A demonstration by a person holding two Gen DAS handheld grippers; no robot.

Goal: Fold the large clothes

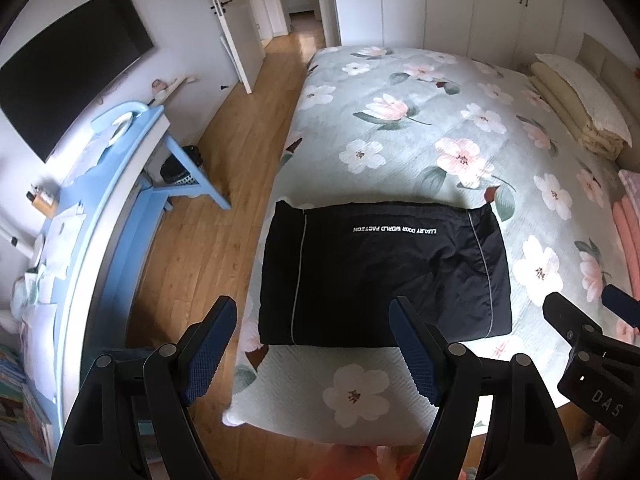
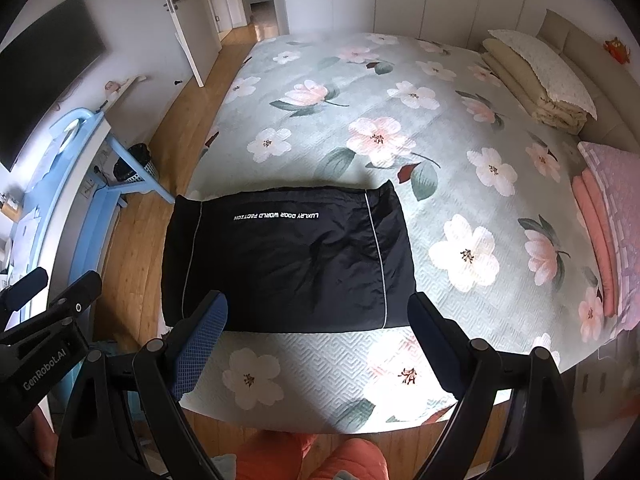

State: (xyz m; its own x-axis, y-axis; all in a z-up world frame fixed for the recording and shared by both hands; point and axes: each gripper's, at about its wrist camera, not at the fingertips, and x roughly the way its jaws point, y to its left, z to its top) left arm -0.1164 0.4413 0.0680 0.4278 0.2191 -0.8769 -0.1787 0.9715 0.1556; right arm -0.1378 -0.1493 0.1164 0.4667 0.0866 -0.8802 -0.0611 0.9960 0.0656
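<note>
A black jacket (image 1: 384, 272) with white lettering and thin grey piping lies folded into a flat rectangle near the front corner of the bed; it also shows in the right wrist view (image 2: 288, 260). My left gripper (image 1: 312, 340) is open and empty, held above the bed's front edge just short of the jacket. My right gripper (image 2: 320, 340) is open and empty, also short of the jacket's near edge. The right gripper shows at the right edge of the left wrist view (image 1: 592, 344).
The bed has a floral green cover (image 2: 400, 128). Folded beige bedding (image 2: 536, 76) and pink blankets (image 2: 600, 232) lie along its right side. A blue desk (image 1: 100, 200) with papers and a black bin (image 1: 180, 168) stand left on the wooden floor (image 1: 224, 184).
</note>
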